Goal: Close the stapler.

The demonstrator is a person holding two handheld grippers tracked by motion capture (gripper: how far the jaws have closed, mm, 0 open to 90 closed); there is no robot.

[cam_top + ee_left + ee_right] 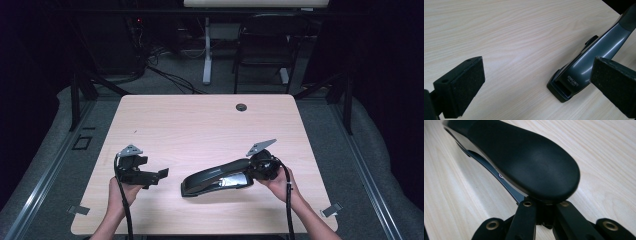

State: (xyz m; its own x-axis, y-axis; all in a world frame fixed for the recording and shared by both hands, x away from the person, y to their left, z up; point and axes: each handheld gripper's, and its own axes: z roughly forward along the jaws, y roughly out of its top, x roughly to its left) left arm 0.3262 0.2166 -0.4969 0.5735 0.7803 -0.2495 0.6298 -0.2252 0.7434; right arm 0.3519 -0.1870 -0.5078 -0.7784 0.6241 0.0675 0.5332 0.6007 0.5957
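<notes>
Right gripper (252, 167) clamped on the heavy-duty stapler (216, 178) handle end at 3 o'clock, left gripper (162, 173) apart, empty at 9 o'clock on worktop (200, 120); stapling not begun.

Brand name "deli" in small pale letters, with a line of smaller characters beneath too fine to read, printed near the front end of the dark grey stapler (584, 67) lying on the table.
</notes>
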